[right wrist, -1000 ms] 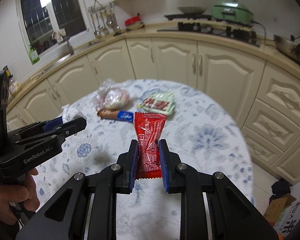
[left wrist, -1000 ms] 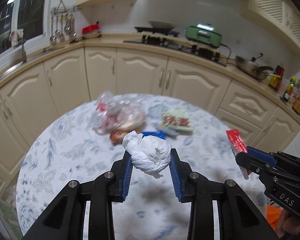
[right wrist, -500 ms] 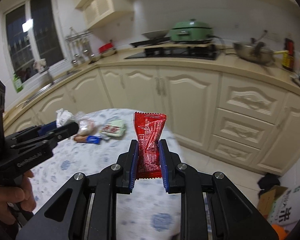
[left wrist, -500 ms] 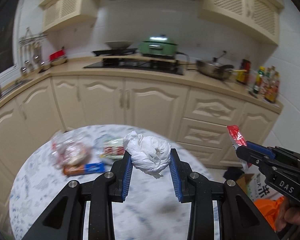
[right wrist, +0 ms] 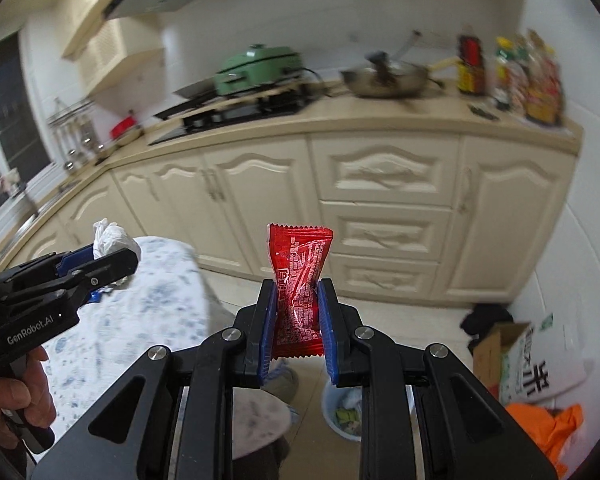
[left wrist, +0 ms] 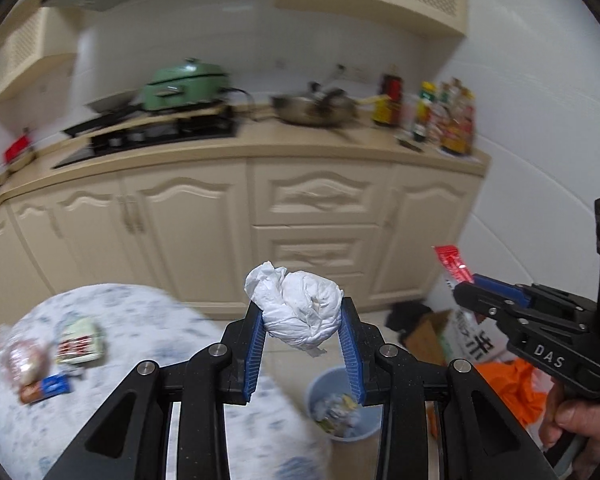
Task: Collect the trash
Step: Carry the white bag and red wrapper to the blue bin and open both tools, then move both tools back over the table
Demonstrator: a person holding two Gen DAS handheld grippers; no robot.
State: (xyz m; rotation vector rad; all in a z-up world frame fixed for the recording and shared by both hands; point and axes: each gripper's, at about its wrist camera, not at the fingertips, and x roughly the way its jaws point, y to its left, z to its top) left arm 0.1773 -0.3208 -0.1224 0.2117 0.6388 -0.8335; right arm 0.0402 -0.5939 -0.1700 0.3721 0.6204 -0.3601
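My left gripper is shut on a crumpled white tissue wad, held up past the round table's edge. My right gripper is shut on a red snack wrapper that stands upright between its blue pads. Each gripper shows in the other's view: the right gripper with the red snack wrapper at the right, the left gripper with the white tissue wad at the left. A light blue trash bin holding scraps stands on the floor below both grippers; the trash bin sits under the right one.
More trash lies on the floral table: a clear plastic bag, a green-white packet, a blue bar wrapper. A cardboard box, a white printed bag and an orange bag lie on the floor at the right. Cream cabinets stand behind.
Both grippers swung right, off the table toward the floor corner, still gripping the tissue and wrapper. The table slid to the lower left and the trash bin came into view.
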